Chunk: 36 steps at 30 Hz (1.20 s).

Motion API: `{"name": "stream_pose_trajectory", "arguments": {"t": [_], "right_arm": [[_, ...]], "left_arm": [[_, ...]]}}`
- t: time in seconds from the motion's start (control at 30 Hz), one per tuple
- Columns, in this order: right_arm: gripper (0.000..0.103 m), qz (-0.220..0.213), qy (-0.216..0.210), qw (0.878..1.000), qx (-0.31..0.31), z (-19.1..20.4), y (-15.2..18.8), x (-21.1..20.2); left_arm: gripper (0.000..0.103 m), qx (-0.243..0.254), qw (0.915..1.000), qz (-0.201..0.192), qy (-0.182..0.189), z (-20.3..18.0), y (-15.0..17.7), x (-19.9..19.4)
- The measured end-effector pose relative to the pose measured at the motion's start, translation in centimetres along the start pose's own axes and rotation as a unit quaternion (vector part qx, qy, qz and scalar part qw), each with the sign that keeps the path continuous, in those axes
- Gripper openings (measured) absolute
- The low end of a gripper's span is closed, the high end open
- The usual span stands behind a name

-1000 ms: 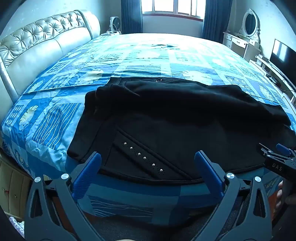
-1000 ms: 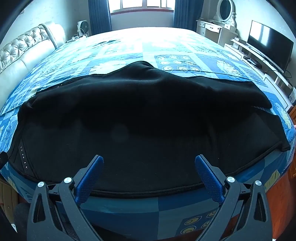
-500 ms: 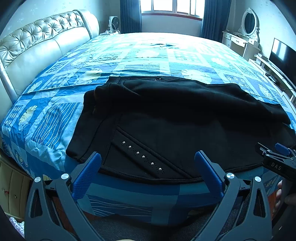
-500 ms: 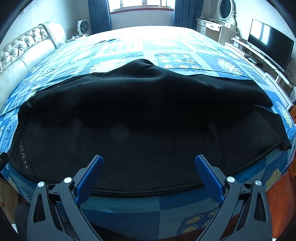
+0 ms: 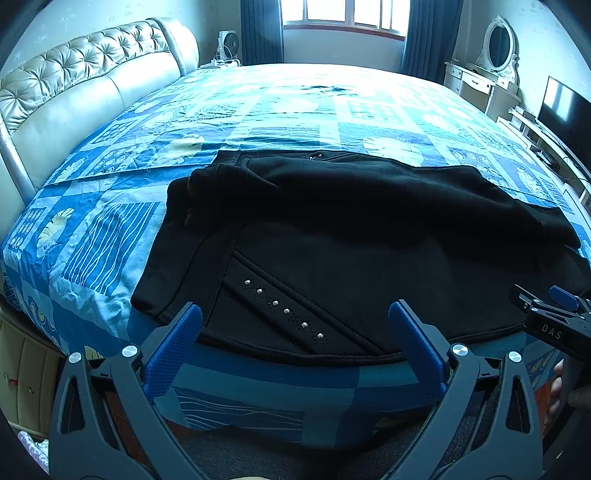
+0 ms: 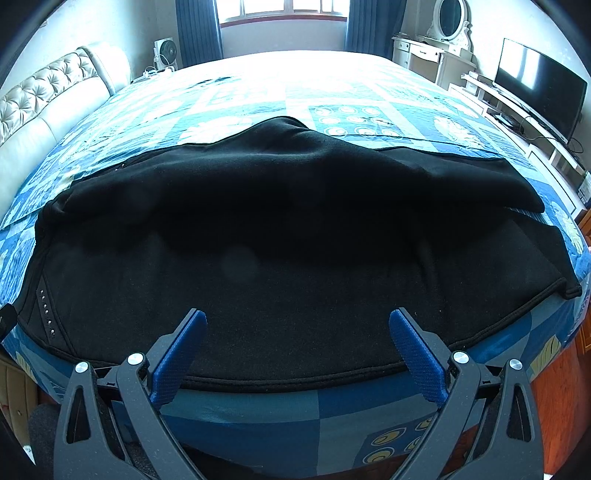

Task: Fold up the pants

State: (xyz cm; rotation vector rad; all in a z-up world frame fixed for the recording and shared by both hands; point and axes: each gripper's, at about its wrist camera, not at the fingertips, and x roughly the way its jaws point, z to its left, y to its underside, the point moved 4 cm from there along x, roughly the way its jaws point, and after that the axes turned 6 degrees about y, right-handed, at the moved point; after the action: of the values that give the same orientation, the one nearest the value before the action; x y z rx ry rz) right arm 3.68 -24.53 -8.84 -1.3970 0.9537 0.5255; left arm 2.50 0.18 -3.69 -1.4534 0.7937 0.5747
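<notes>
Black pants lie along the near edge of the bed, one leg folded over the other, with a studded pocket line at the waist end on the left. In the right wrist view the same pants fill the middle. My left gripper hovers open just above the pants' near hem by the studs, holding nothing. My right gripper is open too, over the near hem further right; it also shows as the right gripper at the edge of the left wrist view.
The bed wears a blue patterned quilt. A tufted cream headboard runs along the left. A dresser with an oval mirror and a television stand to the right. A fan sits by the window.
Both grippers have crept slightly forward and down toward the pants' near hem. The pants have not moved, and both grippers stay open.
</notes>
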Motion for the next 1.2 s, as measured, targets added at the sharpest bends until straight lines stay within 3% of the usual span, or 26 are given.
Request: {"name": "stream_pose_trajectory", "arguments": {"t": [1.2], "right_arm": [[0.099,0.001,-0.003,1.0,0.004,-0.01,-0.21,-0.26]], "left_arm": [[0.101,-0.002,1.0,0.003,0.0,0.38,0.0,0.06]]}}
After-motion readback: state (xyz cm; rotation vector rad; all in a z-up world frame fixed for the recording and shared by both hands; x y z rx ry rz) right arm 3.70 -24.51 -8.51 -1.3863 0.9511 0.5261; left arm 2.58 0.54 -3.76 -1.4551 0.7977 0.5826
